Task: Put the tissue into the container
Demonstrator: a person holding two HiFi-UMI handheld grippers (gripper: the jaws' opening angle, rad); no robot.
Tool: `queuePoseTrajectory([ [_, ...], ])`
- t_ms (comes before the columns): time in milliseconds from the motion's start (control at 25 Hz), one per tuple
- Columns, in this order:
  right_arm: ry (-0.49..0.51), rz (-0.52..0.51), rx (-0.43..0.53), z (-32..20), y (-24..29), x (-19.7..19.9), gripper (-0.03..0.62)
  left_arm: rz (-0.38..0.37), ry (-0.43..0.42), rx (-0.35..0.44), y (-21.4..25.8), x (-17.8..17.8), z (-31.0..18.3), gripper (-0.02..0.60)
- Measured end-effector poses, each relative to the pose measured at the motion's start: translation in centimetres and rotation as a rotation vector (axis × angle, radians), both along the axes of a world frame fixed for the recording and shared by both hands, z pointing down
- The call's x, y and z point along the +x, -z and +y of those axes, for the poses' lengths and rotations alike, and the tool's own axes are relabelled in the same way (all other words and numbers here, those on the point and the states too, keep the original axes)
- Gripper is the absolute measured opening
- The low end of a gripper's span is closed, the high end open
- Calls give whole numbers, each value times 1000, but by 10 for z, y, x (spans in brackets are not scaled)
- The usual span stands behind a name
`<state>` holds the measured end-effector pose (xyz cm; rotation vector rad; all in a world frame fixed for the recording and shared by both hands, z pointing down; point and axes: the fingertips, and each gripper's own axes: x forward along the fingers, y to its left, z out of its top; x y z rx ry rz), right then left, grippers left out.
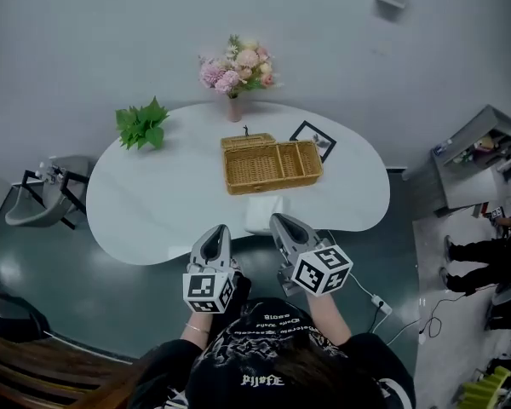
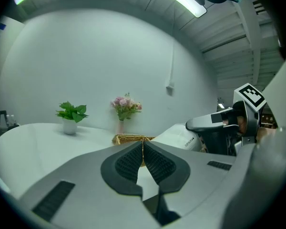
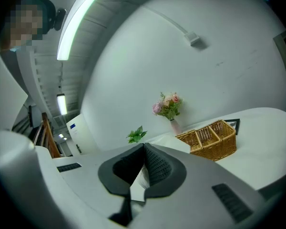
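Tissue (image 1: 264, 214), a white pack, lies at the near edge of the surface (image 1: 153, 194), just in front of the container (image 1: 272, 164) and outside it. The wicker container stands empty as far as the head view shows, so nothing of the job appears done. The left gripper (image 1: 215, 231) and right gripper (image 1: 281, 221) hang side by side at the surface's edge, one to each side of the tissue and touching neither it nor the container. Left fingers (image 2: 128, 163) are pressed together on nothing; right fingers (image 3: 157, 166) likewise. Picking up the tissue and dropping it in are both left to do. Flowers (image 1: 237, 68), a plant (image 1: 141, 124) and a frame (image 1: 313, 137) sit beyond.
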<state>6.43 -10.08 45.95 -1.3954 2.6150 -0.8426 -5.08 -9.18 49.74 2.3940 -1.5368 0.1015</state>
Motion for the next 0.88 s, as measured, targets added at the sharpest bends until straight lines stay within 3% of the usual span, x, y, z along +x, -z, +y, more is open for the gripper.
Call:
queuePoseTrajectory([
  [640,-53,66,22,-113,9,-35,25,20,-76,-32,-9,-31,-119,26],
  [880,-24,73,19,-139,10,-49,25,28,-45,-44,-12,-43,-137,26],
])
